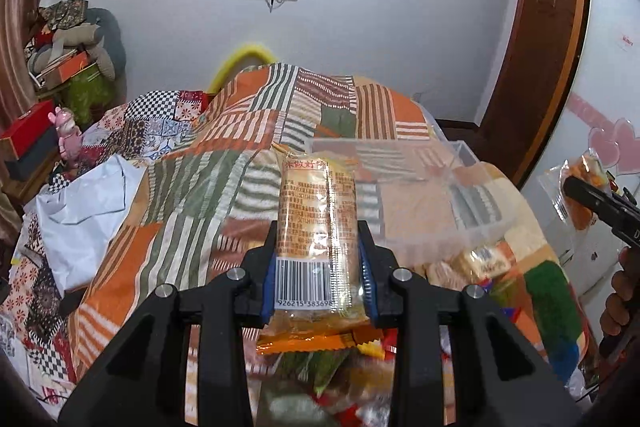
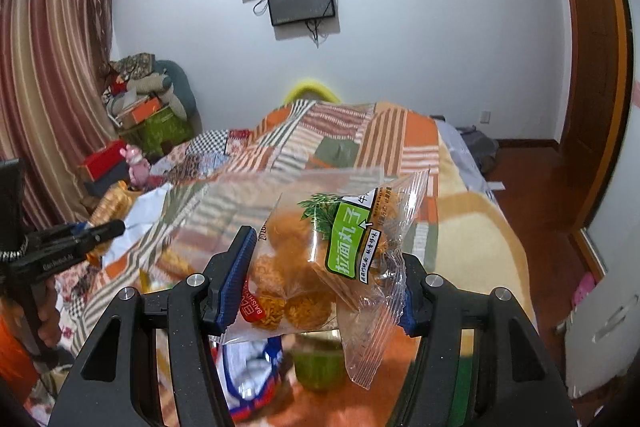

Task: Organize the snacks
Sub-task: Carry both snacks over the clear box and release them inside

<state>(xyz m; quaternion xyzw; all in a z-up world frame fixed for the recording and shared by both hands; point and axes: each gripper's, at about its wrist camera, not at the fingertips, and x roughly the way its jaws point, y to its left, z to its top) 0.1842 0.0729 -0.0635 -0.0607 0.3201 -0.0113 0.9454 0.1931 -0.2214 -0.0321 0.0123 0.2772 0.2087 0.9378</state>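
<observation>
My left gripper (image 1: 320, 267) is shut on a long orange cracker packet (image 1: 318, 223) with a barcode, held upright above the bed. My right gripper (image 2: 320, 279) is shut on a clear bag of orange noodle balls (image 2: 316, 267) with a green label; its blue pads (image 2: 236, 275) press the bag's sides. The right gripper (image 1: 588, 199) with its bag also shows at the right edge of the left wrist view. At the left edge of the right wrist view the left gripper (image 2: 108, 229) appears with its orange packet. A clear plastic bin (image 1: 404, 187) lies on the bed beyond both packets.
A patchwork blanket (image 1: 256, 131) covers the bed. More loose snack packets (image 1: 480, 259) lie below the grippers. A white bag (image 1: 84, 211) rests on the bed's left. Boxes and a pink toy (image 1: 66, 135) crowd the left side; a wooden door frame (image 1: 548, 47) stands right.
</observation>
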